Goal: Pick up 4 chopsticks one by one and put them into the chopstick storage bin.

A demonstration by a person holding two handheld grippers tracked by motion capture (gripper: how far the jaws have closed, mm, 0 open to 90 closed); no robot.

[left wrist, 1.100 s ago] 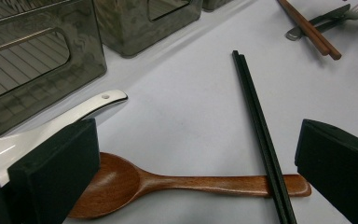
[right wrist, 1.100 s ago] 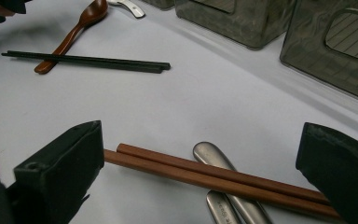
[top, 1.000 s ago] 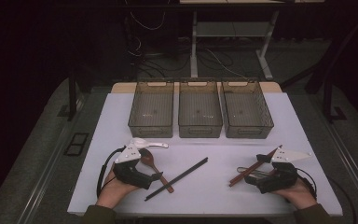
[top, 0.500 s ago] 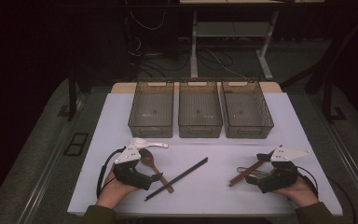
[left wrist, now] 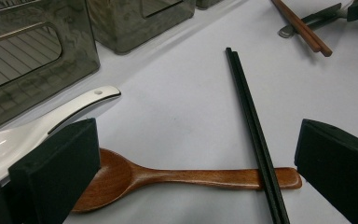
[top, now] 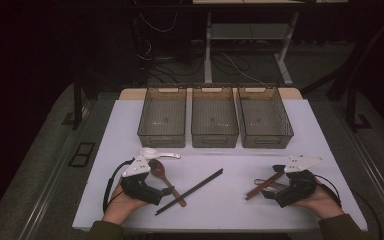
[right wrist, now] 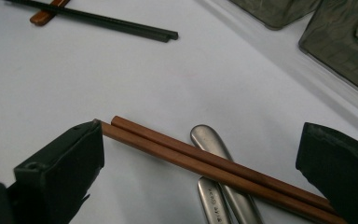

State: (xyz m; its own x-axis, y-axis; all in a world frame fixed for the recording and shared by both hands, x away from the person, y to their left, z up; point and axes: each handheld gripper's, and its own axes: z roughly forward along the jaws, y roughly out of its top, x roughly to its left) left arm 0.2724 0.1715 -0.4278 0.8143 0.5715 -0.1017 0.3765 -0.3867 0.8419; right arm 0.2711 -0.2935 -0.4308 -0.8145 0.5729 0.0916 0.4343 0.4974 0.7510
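Behind utensils: three bins (top: 214, 124) empty | both claws open

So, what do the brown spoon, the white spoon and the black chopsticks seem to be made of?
The brown spoon looks like wood with a smooth varnish: warm grain and soft shine. The white spoon is probably glazed ceramic, perhaps plastic: glossy, with bright reflections. The black chopsticks look matte, likely plastic or lacquered wood; I cannot tell which.

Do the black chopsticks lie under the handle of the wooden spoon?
No, in the left gripper view the black chopsticks cross over the top of the wooden spoon near the end of its handle.
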